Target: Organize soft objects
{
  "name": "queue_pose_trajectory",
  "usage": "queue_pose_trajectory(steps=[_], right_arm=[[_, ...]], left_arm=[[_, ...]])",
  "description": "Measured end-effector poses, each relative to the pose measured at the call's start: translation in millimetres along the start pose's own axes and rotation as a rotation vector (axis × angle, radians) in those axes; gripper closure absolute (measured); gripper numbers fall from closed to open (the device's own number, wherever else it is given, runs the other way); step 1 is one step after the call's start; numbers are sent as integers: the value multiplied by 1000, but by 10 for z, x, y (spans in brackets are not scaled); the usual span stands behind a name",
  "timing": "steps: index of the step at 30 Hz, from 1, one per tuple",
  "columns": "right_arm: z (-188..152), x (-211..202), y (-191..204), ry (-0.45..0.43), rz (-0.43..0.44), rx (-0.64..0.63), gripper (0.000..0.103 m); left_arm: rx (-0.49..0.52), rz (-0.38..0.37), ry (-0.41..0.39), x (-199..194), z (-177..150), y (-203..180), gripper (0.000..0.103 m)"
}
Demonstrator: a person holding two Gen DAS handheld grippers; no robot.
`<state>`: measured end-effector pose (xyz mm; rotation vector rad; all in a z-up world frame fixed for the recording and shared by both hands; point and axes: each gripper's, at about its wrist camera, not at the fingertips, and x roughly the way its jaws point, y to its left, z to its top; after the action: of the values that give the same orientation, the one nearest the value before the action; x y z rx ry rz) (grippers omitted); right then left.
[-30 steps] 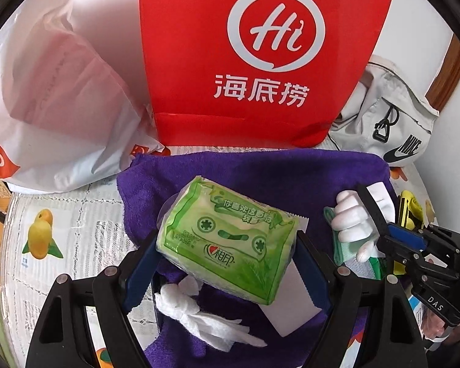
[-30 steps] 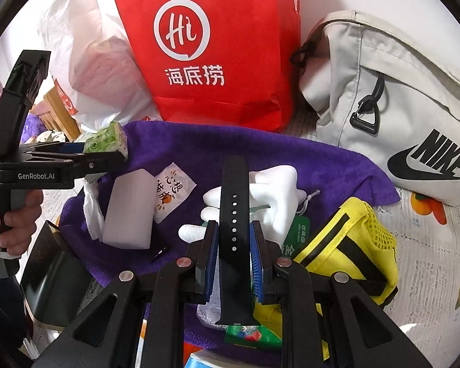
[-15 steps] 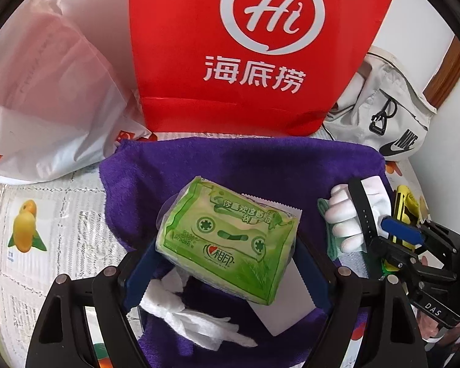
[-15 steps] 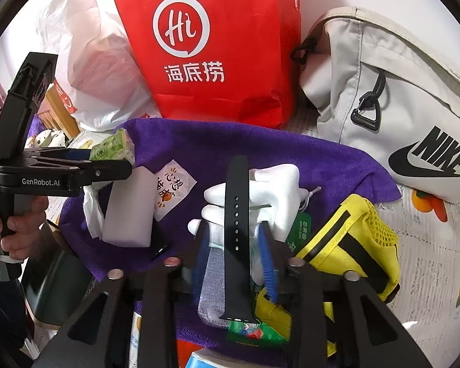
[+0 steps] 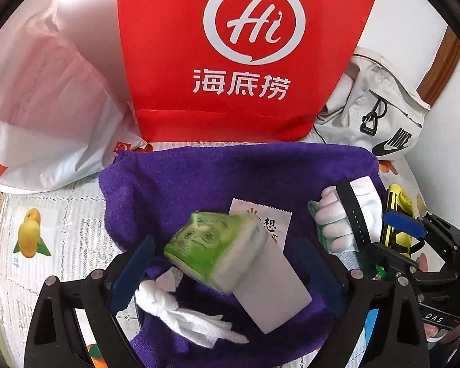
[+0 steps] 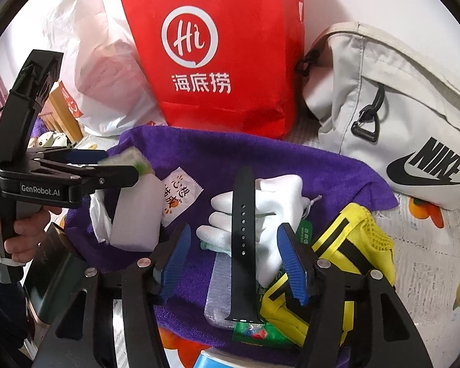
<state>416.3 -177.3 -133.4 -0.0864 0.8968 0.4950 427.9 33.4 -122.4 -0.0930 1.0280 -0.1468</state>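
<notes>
Our left tool [image 5: 227, 263] stands wide open, and the green plastic-wrapped tissue pack [image 5: 217, 248] sits blurred and tilted between its blue pads without visibly touching either one, so we judge it is just being let go over the purple terry towel [image 5: 230, 171]; whether it has landed yet we cannot tell. Under it lie the white rectangular sponge block [image 5: 273, 291] and the small white printed sachet [image 5: 270, 217], with a crumpled white tissue [image 5: 181, 309] at about 7 o'clock. Our right tool [image 6: 234, 263] is also spread wide and grips nothing; the black perforated rubber watch strap [image 6: 242, 236] lies loose between its fingers, draped over the white fabric glove [image 6: 273, 208], with the yellow mesh pouch [image 6: 352, 245] at 3 o'clock. Behind the towel, at 12 o'clock, stands the red paper shopping bag [image 6: 230, 46], flanked by a translucent white plastic bag [image 5: 46, 92] and a beige Nike sling bag [image 6: 398, 107]. We read the step as setting items down on the towel. Next, both tools need to back off cleanly and pick a fresh soft item, closing gently so nothing gets crushed or dragged along.
</notes>
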Motion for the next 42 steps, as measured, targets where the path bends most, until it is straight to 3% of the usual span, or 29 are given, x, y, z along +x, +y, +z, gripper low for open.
queue_pose_trajectory(steps=[6, 8, 10, 16, 23, 29, 38, 42], right_arm=[[55, -239, 9, -43, -4, 33, 42], [68, -389, 71, -81, -19, 26, 36], [58, -557, 143, -119, -73, 21, 22], [-89, -1023, 334, -162, -136, 28, 12], [-421, -1659, 644, -179, -163, 75, 3], [-798, -2382, 957, -234, -188, 116, 1], [-1637, -3298, 1388, -306, -271, 142, 1], [-2080, -3588, 1530, -339, -263, 158, 0]], left_arm=[[21, 44, -52, -296, 0, -87, 8], [31, 57, -85, -474, 3, -129, 8], [31, 65, -112, -663, -18, -158, 8], [26, 69, -150, -1243, -247, -263, 8], [-2, 40, -164, -1911, -789, -388, 7], [8, 82, -234, -2466, -1349, -620, 7], [25, 80, -319, -3187, -2316, -938, 7], [27, 63, -328, -3374, -2784, -1069, 6]])
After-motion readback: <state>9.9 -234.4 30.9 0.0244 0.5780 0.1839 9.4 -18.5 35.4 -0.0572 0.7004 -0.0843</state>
